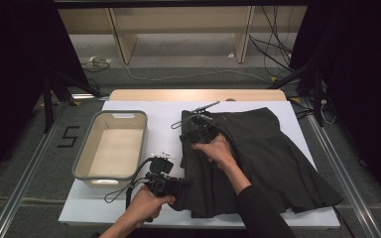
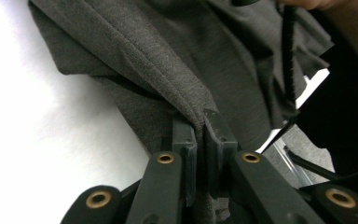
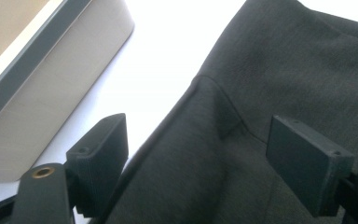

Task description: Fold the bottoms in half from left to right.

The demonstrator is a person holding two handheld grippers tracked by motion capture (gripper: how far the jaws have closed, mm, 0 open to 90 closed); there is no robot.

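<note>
A dark grey skirt (image 1: 268, 153) lies spread on the white table top (image 1: 163, 111), right of centre. My left gripper (image 1: 178, 184) is at the skirt's near left corner, shut on a fold of the cloth (image 2: 186, 100), which runs up between its jaws. My right gripper (image 1: 191, 141) hovers over the skirt's left edge near the waist, open. Its jaws stand wide apart over a ridge of the cloth (image 3: 209, 121), one jaw above the white surface, the other above the skirt.
A beige bin with a grey rim (image 1: 82, 158) stands empty left of the skirt, close to both grippers; its wall (image 3: 51, 88) shows in the right gripper view. The table's near edge runs just below my left hand. Cables trail on the floor behind.
</note>
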